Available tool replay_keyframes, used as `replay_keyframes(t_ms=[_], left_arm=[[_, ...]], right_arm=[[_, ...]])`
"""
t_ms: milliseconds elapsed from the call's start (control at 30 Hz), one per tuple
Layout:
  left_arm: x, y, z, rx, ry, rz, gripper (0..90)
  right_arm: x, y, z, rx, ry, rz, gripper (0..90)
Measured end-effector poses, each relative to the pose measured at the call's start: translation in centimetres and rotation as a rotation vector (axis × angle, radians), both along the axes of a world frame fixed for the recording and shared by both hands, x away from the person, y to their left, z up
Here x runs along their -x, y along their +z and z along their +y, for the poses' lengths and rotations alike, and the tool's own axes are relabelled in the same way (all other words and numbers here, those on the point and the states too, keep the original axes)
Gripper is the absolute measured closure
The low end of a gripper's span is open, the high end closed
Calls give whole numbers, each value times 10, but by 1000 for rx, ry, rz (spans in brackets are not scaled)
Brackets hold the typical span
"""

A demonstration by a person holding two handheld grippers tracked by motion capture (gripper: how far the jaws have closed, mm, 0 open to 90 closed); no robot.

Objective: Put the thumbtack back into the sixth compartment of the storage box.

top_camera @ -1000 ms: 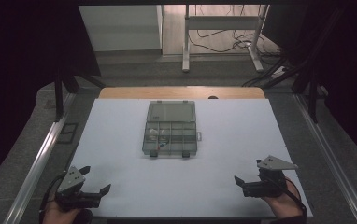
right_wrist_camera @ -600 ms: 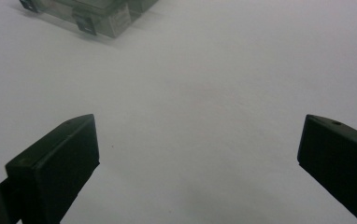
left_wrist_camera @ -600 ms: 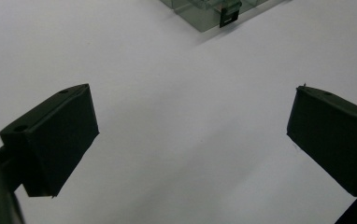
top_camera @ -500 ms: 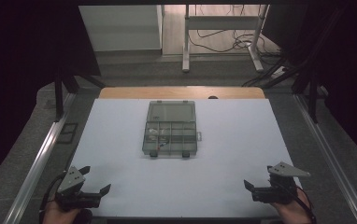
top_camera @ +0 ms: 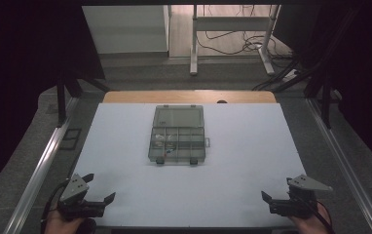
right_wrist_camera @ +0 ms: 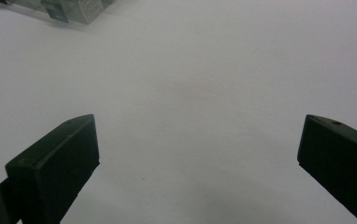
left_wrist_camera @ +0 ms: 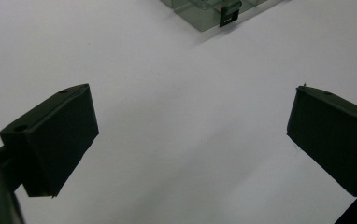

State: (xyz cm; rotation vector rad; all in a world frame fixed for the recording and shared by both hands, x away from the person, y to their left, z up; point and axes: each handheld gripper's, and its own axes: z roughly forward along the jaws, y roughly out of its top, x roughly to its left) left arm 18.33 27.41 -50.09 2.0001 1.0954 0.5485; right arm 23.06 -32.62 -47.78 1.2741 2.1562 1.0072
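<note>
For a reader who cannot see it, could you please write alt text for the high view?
A clear plastic compartment box sits shut in the middle of a white table. At the near edge a person holds the left gripper and the right gripper, both open and apart from the box.

- We see a lab or test room, not a home.
- The white table (top_camera: pixel 252 146) stands between metal rails (top_camera: pixel 33 180) in a dark frame.
- Behind it, loose cables (top_camera: pixel 232 46) lie on the floor beside a metal stand (top_camera: pixel 194 44).
</note>
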Motion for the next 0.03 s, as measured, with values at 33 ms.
replay_keyframes(t_ms=[33], left_arm=[[0,0,0,-2,0,1,24]], right_arm=[[0,0,0,2,-2,0,0]])
